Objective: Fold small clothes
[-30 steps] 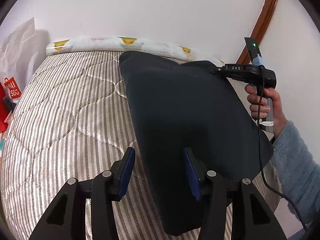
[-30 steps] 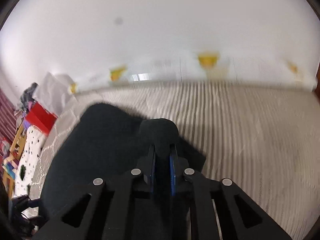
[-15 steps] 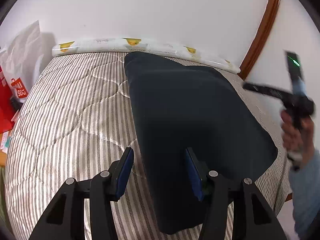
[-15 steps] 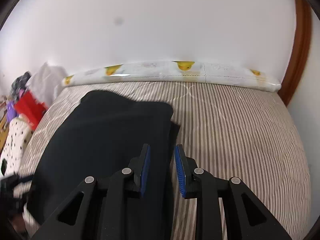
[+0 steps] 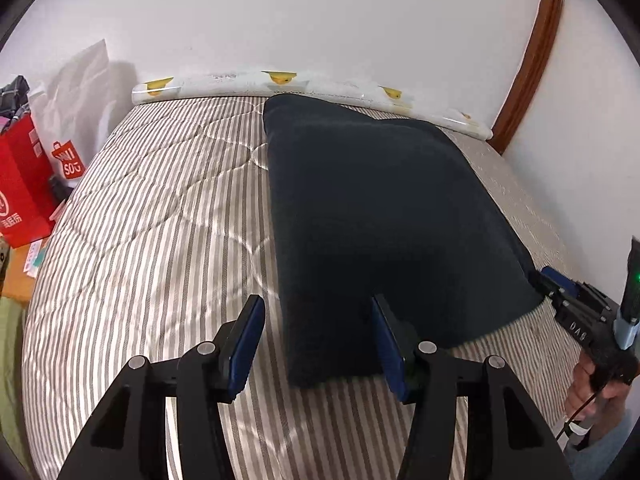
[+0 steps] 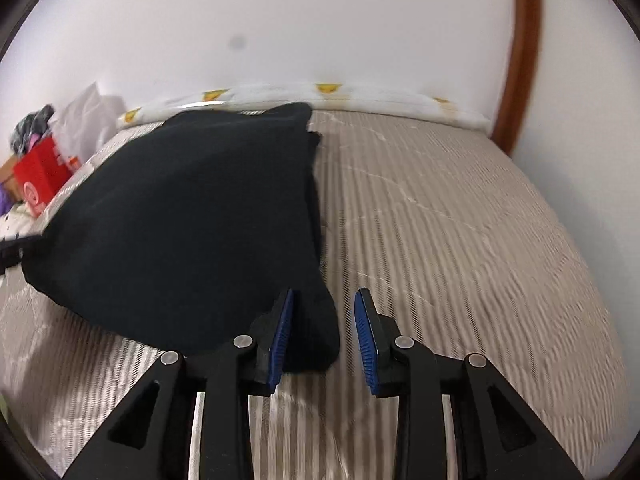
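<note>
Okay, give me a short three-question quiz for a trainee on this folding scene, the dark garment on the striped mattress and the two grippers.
1. True or false: the right gripper is clamped on the dark garment.
2. What lies under the garment? A) striped mattress B) wooden floor C) glass table
3. Which colour are the left gripper pads?

Key: 1 false, its jaws have just been opening and stand apart. 2 A. 3 blue.

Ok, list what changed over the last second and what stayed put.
The right gripper let go of the dark garment: its jaws have just been opening, and it swung from the far corner back to the near corner, which now lies loose between them. The folded-over layer now lies flat. The left gripper stayed open astride the near edge; the striped mattress is unchanged.
</note>
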A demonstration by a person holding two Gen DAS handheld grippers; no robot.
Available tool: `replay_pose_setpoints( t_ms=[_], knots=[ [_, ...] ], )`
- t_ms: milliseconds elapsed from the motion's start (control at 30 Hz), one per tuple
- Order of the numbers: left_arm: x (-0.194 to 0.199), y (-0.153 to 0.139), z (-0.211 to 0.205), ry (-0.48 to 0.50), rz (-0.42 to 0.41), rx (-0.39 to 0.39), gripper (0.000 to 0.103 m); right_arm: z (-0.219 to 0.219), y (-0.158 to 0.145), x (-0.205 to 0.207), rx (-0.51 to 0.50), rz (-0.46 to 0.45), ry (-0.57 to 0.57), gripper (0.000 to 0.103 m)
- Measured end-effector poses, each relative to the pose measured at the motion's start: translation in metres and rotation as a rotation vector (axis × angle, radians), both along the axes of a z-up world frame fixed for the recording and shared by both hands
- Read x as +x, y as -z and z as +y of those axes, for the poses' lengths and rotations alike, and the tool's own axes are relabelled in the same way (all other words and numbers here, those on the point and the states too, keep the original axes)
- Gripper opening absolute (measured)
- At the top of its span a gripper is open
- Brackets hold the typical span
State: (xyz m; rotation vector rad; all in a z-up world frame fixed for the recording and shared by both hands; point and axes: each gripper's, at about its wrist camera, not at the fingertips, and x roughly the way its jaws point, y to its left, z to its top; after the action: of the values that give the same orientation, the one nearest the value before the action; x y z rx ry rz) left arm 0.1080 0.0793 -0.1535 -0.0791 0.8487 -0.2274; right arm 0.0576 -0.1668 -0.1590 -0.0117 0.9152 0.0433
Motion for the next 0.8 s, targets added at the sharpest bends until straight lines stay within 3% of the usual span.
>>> replay_pose_setpoints(
  t_ms=[100, 200, 333, 500, 533, 600, 667, 800],
  knots=[
    [-0.018, -0.008, -0.002, -0.002, -0.015, 0.001, 0.051, 0.000, -0.018, -0.012, -0.021, -0.001, 0.037, 0.030],
    [-0.034, -0.019, -0.002, -0.027, -0.037, 0.005, 0.059, 0.001, -0.038, -0.025, -0.009, -0.020, 0.066, 0.035],
    [-0.056, -0.035, -0.004, -0.039, -0.069, 0.000, 0.064, 0.008, -0.068, -0.046, 0.015, -0.024, 0.074, 0.049],
    [-0.084, -0.058, -0.009, -0.075, -0.132, 0.056, 0.067, 0.017, -0.098, -0.073, -0.004, -0.047, 0.091, 0.065],
    [-0.088, -0.061, -0.009, -0.075, -0.133, 0.054, 0.077, 0.019, -0.104, -0.080, -0.004, -0.052, 0.084, 0.065],
    [-0.101, -0.069, -0.008, -0.077, -0.151, 0.040, 0.081, 0.021, -0.114, -0.089, -0.004, -0.074, 0.099, 0.067],
    [-0.113, -0.077, -0.008, -0.076, -0.171, 0.046, 0.081, 0.022, -0.121, -0.098, -0.012, -0.082, 0.111, 0.085],
    [-0.133, -0.088, -0.006, -0.082, -0.213, 0.043, 0.086, 0.021, -0.135, -0.113, 0.008, -0.095, 0.119, 0.096]
  ],
)
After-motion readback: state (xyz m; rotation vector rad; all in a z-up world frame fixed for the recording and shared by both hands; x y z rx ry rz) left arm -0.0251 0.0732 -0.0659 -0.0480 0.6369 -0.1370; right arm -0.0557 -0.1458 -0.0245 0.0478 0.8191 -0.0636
